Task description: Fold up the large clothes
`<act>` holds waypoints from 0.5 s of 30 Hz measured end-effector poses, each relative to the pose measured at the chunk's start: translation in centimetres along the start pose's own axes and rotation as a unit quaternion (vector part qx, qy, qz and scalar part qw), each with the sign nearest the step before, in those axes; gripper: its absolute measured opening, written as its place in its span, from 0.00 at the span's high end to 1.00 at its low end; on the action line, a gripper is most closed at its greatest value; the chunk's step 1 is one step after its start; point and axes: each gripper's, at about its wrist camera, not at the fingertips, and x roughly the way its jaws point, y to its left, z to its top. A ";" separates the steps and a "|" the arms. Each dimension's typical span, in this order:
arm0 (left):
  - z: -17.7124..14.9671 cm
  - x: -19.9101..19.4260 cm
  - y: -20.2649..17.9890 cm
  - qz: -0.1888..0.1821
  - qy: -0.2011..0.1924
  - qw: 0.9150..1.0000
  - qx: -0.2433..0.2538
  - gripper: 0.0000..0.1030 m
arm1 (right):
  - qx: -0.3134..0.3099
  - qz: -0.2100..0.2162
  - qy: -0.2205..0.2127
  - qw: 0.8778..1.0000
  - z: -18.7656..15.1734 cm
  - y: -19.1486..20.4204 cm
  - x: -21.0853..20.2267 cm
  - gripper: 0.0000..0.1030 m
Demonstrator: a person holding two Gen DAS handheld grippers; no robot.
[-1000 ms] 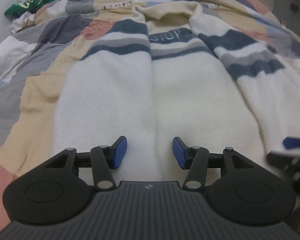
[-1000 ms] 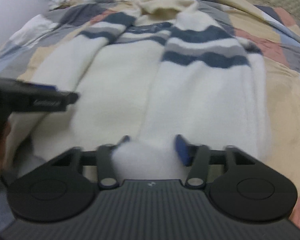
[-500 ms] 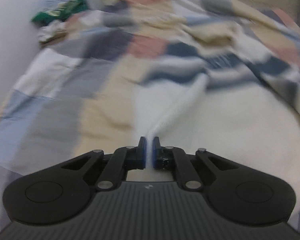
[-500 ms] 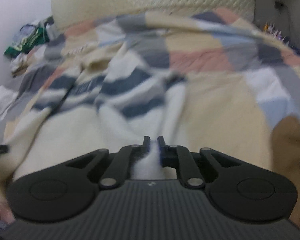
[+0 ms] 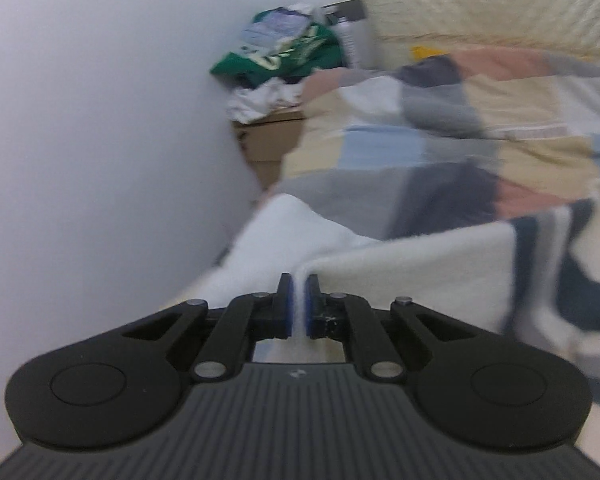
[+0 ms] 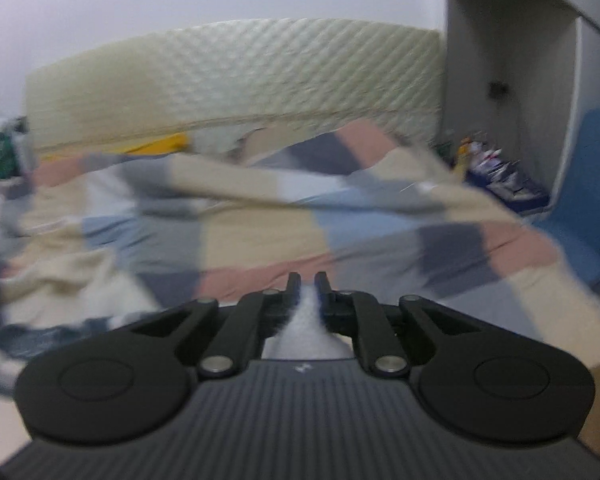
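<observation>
Your left gripper [image 5: 298, 294] is clamped on a thin edge of the sweater [image 5: 416, 276], the cream cloth pinched flat between its blue pads [image 5: 287, 312]. From that pinch the cloth stretches away to the right, lifted off the bed, and its dark blue and grey stripes show at the right side of the left wrist view. A white fold of the same sweater bulges just left of the jaws.

Your right gripper [image 6: 307, 286] is likewise closed tight on the sweater, a white wedge of cloth squeezed between its fingers [image 6: 293, 288]. The rest of the garment hangs blurred at lower left.

Beyond both lies the patchwork blanket [image 6: 260, 236] on the bed, with a quilted headboard [image 6: 236, 80] behind. A pile of clothes [image 5: 280, 52] sits on a cardboard box [image 5: 268, 140] by the wall.
</observation>
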 end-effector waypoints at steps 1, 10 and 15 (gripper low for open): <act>0.4 1.6 0.0 0.012 0.005 1.000 -0.002 0.94 | -0.011 -0.025 0.001 1.000 0.2 -0.7 1.7 0.92; -2.5 14.0 -1.8 0.056 0.060 0.996 -0.022 0.93 | 0.040 -0.146 0.091 0.984 -4.9 -7.7 16.4 0.91; -4.0 16.8 -2.6 0.045 0.072 0.996 -0.033 0.93 | 0.100 -0.160 0.106 0.976 -9.2 -10.4 19.6 0.91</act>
